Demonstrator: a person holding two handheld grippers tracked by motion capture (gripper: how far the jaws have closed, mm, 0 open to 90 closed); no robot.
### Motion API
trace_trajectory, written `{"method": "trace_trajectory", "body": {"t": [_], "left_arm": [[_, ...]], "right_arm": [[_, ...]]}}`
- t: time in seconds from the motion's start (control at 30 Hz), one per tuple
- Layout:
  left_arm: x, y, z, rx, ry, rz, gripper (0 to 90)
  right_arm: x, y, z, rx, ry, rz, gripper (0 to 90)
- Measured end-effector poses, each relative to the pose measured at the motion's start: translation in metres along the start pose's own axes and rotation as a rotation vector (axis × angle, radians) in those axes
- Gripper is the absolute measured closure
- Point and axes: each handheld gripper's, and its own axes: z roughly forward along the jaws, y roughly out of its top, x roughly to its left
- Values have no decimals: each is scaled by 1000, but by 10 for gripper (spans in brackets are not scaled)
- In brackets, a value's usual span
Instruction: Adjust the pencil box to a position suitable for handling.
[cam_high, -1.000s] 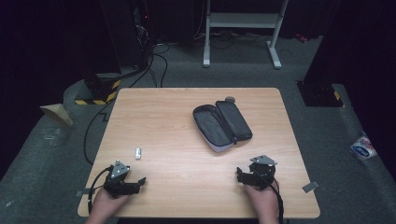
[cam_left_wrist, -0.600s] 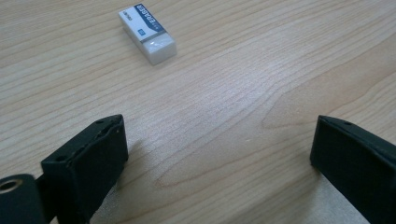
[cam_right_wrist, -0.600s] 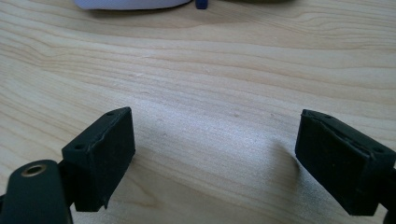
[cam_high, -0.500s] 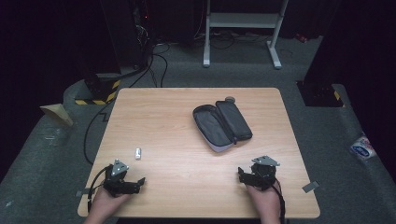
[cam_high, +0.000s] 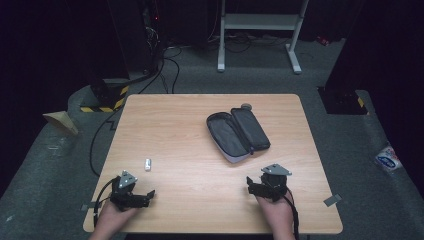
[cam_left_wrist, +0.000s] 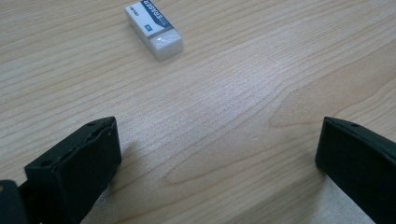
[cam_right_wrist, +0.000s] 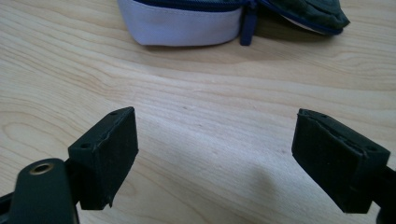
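Your left gripper (cam_high: 145, 196) has its jaws wide apart, and they have just been opening, with only bare wood between them. In the left gripper view, the white eraser (cam_left_wrist: 154, 29) lies flat on the table (cam_high: 200, 150), a little past the jaws and not touching them. From above, the eraser (cam_high: 148, 164) sits near this gripper, well to the left of the pencil case (cam_high: 238, 134).

Your right gripper (cam_high: 256, 187) also has its jaws wide apart, with nothing between them; they have just been closing a little. In the right gripper view, the open pencil case (cam_right_wrist: 187, 23) lies just past the jaws, white side toward you.

Both your hands rest low at the table's near edge. Your left hand (cam_high: 114, 219) is far left of the pencil case. Your right hand (cam_high: 276, 212) is just below it.
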Motion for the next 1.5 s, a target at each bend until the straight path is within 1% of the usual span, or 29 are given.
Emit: {"method": "trace_trajectory", "body": {"t": [0.03,0.17,0.23,0.27,0.33,0.57,0.77,0.87,1.03,1.13,1.23,1.4,1.5], "left_arm": [[0,0,0,0,-1,1,4],[0,0,0,2,-3,8,4],[0,0,0,4,-7,11,4],[0,0,0,1,-9,16,4],[-1,0,0,-1,-13,14,4],[-1,0,0,2,-18,17,4],[-1,0,0,1,-19,23,3],[-1,0,0,1,-18,24,3],[-1,0,0,2,-17,31,3],[-2,0,0,0,-22,20,3],[-2,0,0,1,-21,21,4],[-2,0,0,-1,-21,21,4],[-2,0,0,-2,-22,23,4]], "right_arm": [[1,2,0,-5,1,-8,144],[5,9,2,-6,9,-8,151],[6,12,4,-10,13,-18,152],[7,13,5,-7,16,-13,154],[9,17,6,-13,24,-20,162],[12,32,11,-33,46,-5,191],[16,46,17,-38,71,-8,230],[19,52,22,-43,79,-17,255],[26,64,32,-38,75,-33,301],[30,71,37,-38,81,-43,314],[33,78,43,-27,84,-54,319],[37,85,54,-14,92,-54,327],[39,89,59,-12,101,-44,346]]}}
